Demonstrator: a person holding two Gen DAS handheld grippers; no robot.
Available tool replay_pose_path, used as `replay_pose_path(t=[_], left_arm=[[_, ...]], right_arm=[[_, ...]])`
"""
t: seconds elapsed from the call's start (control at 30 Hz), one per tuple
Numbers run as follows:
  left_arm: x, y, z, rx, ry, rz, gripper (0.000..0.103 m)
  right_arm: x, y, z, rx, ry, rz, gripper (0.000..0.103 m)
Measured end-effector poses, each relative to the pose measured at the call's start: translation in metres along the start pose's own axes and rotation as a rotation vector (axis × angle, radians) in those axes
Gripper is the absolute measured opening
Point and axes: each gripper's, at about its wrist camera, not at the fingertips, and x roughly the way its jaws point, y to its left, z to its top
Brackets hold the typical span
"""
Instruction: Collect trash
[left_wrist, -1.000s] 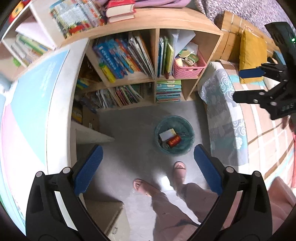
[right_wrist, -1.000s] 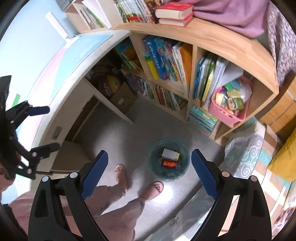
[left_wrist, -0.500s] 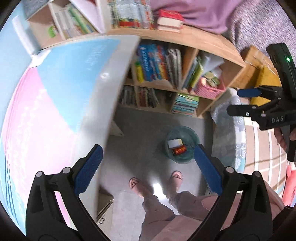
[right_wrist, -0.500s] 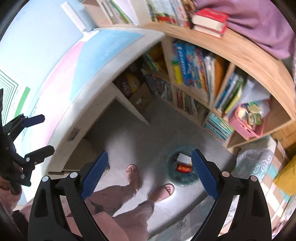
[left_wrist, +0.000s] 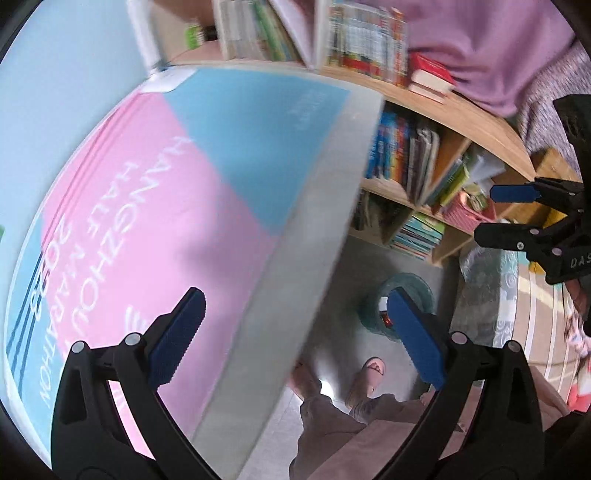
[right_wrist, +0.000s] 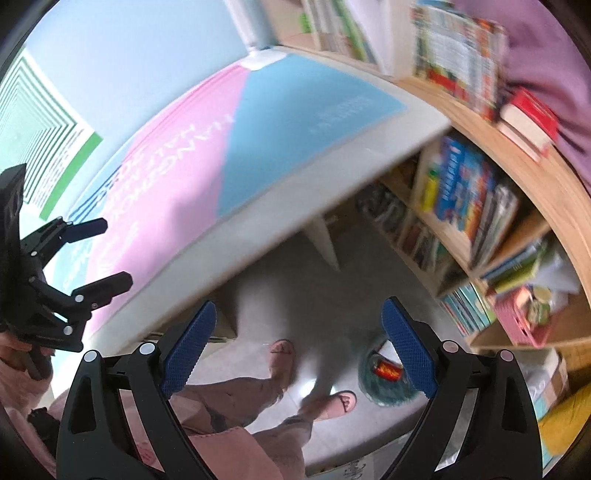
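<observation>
The left gripper (left_wrist: 295, 336) is held high over the edge of a white bench (left_wrist: 314, 236), pointing down, its blue-padded fingers spread wide and holding nothing. The right gripper (right_wrist: 299, 339) is also raised and pointing down at the grey floor (right_wrist: 295, 288), fingers spread wide and empty. Far below, a round teal bin (right_wrist: 384, 387) stands on the floor just beside the person's sandalled feet (right_wrist: 282, 356). Inside it lie a red can (right_wrist: 386, 369) and a white scrap, half hidden behind a gripper finger in both views. Both pictures are blurred, so book titles on the wooden bookshelf (right_wrist: 517, 177) cannot be read. The left view shows the pink and blue mat (left_wrist: 166, 206) covering the bench; only the right view shows both feet clearly.
</observation>
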Motion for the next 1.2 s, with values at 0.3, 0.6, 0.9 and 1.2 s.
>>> replay_pose_path(t=[0.3, 0.6, 0.9, 1.2], left_arm=[[-0.009, 0.082, -0.014, -0.152, -0.018, 0.072, 0.096], [-0.026, 0.149, -0.037, -0.318, -0.037, 0.158, 0.096], [-0.036, 0.177, -0.054, -0.528, -0.046, 0.264, 0.096], [-0.043, 0.191, -0.073, -0.797, -0.074, 0.391, 0.096]], right_arm=[[0.038, 0.081, 0.055, -0.133, 0.003, 0.055, 0.091], [0.068, 0.145, 0.104, -0.265, -0.013, 0.129, 0.091], [0.097, 0.188, 0.136, -0.445, 0.034, 0.221, 0.091], [0.111, 0.224, 0.160, -0.634, 0.032, 0.260, 0.091]])
